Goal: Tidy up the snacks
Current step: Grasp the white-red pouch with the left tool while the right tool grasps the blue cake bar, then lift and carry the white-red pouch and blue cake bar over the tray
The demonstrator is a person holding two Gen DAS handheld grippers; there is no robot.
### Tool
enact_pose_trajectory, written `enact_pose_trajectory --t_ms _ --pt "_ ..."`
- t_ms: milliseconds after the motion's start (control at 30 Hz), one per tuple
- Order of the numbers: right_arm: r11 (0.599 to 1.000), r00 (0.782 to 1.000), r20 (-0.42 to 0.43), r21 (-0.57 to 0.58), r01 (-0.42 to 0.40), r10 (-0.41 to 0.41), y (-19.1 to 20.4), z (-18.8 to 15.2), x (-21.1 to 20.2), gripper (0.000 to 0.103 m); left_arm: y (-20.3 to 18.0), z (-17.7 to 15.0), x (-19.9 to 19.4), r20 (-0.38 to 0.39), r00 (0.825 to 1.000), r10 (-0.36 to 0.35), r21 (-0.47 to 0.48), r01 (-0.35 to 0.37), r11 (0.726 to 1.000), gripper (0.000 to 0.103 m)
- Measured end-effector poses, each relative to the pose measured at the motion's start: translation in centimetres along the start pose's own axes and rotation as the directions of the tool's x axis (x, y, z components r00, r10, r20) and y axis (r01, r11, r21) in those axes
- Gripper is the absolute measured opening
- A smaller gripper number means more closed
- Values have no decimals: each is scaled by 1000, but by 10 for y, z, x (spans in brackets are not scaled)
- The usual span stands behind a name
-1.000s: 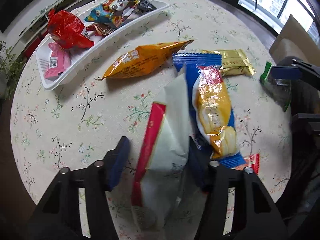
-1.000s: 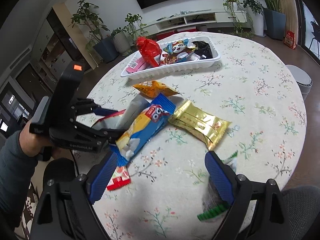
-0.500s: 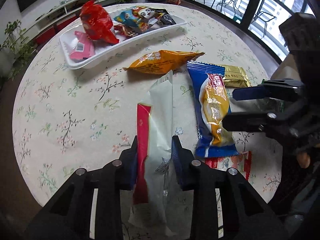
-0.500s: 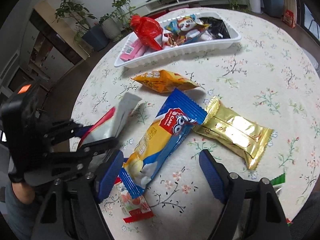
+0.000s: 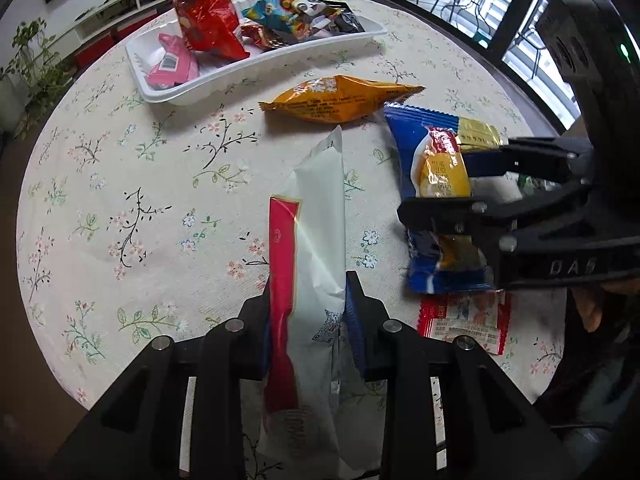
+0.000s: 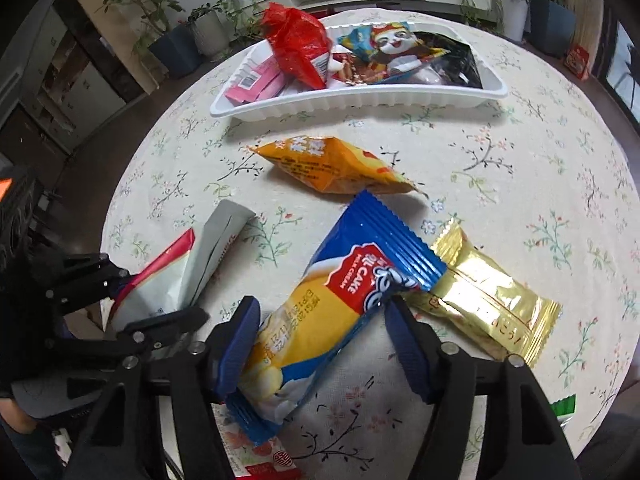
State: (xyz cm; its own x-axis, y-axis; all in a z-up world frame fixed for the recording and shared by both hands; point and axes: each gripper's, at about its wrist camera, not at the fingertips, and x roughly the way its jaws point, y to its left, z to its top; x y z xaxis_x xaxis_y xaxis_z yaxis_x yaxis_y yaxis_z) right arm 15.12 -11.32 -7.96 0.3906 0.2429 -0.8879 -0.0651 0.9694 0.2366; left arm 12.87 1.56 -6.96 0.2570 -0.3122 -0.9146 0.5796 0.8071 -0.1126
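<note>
My left gripper [image 5: 307,316] is shut on a long white and red snack packet [image 5: 310,248], held over the table; it also shows in the right wrist view [image 6: 180,276]. My right gripper [image 6: 320,344] is open, its fingers on either side of a blue and yellow cake packet [image 6: 340,312], which also shows in the left wrist view [image 5: 434,184]. A white tray [image 5: 256,74] at the far side holds a red bag [image 5: 208,16], a pink packet and a panda packet. It shows in the right wrist view too [image 6: 360,100].
An orange packet [image 6: 332,164] lies between the tray and the cake packet. A gold packet [image 6: 484,300] lies to the right, partly under the cake packet. A small red and white packet [image 5: 464,316] lies near the table's front edge. The round table has a floral cloth [image 5: 120,184].
My left gripper shut on the white and red packet and lifted it. My right gripper moved in from the right and now straddles the cake packet.
</note>
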Motion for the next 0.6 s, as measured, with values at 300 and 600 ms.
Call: enact_pose_trajectory --t_ms 300,600 --pt "990 999 12 -131 45 -44 15 -5 1 30 -7 1 -1 -3 1000 27 10 -27 1000 27" --pt "992 998 60 -126 25 -17 11 -7 -8 29 -1 -1 -8 31 999 10 -26 -9 1000 27"
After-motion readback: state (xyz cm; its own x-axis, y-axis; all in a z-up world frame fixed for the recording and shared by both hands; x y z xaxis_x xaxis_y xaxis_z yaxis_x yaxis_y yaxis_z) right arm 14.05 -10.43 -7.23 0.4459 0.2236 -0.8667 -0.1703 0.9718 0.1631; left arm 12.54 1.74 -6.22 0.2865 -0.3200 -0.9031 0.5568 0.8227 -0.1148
